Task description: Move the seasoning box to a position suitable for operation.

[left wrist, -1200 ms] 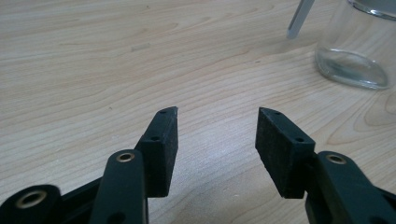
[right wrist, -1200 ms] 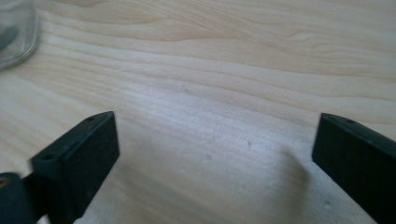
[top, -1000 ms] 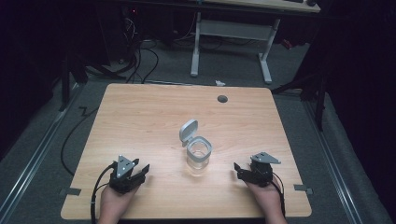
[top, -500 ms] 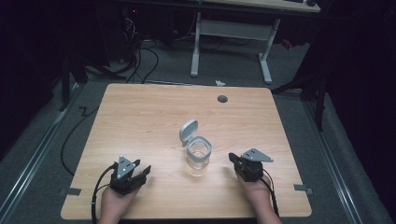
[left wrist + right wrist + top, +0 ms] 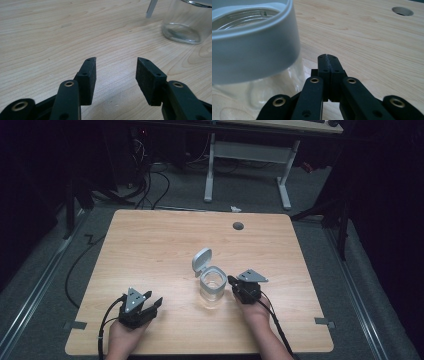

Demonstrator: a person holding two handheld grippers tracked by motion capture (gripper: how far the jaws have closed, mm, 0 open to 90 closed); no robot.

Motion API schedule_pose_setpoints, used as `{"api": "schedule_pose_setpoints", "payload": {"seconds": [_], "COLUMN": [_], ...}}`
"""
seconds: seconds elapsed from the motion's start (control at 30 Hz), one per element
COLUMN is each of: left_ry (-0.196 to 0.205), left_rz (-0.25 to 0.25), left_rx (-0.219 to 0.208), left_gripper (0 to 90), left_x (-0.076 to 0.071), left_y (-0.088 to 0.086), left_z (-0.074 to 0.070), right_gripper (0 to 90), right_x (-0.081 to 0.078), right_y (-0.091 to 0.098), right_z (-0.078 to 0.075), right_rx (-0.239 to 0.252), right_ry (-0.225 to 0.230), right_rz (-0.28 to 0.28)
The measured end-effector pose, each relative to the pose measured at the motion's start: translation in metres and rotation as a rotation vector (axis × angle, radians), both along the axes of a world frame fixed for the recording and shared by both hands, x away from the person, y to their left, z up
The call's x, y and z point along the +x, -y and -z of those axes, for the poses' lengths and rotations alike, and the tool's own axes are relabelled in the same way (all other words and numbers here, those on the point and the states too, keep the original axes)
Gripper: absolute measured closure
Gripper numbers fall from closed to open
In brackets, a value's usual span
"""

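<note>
Count: 1 wooden table point(image 5: 150, 250), 1 clear glass jar point(image 5: 212, 288) with 1 grey flip lid point(image 5: 201, 260) hinged open, 2 handheld grippers (left gripper point(image 5: 146, 305), right gripper point(image 5: 234, 285)), 1 cable hole point(image 5: 238, 226) in tabletop, 1 second desk frame point(image 5: 247, 155) behind.

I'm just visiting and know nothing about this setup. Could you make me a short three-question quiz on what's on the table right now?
1. True or false: the right claw is shut with nothing between its jaws.
2. Which claw stands closer to the glass jar? A) left claw B) right claw
3. Fill in: the jar's grey flip lid stands ____.

Key: 1 true. 2 B; it sits just beside the jar, though contact can't be judged. 3 open, tipped back from the grey rim.
</note>
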State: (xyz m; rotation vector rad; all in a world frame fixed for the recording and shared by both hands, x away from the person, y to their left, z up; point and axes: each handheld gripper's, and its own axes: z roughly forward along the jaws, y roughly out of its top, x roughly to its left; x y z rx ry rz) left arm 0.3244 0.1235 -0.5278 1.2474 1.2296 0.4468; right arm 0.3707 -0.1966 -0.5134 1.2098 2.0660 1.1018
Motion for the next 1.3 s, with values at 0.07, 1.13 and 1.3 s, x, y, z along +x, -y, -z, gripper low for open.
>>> {"api": "schedule_pose_setpoints", "payload": {"seconds": [0.07,1.13,1.3], "left_ry": [0.007,0.014,0.024], "left_rz": [0.002,0.016,0.026], "left_rx": [-0.005,0.000,0.008], "left_gripper": [54.0,55.5,56.0], "left_x": [-0.001,-0.002,-0.004], "left_y": [0.000,0.007,0.009], "left_z": [0.000,0.000,0.000], "right_gripper": [90.0,90.0,90.0], "right_x": [0.001,-0.046,-0.050], "right_y": [-0.004,-0.023,-0.028], "right_z": [0.000,0.005,0.006], "right_rx": [0.001,0.041,0.042], "right_ry": [-0.003,0.016,0.016], "right_rz": [-0.006,-0.114,-0.126]}}
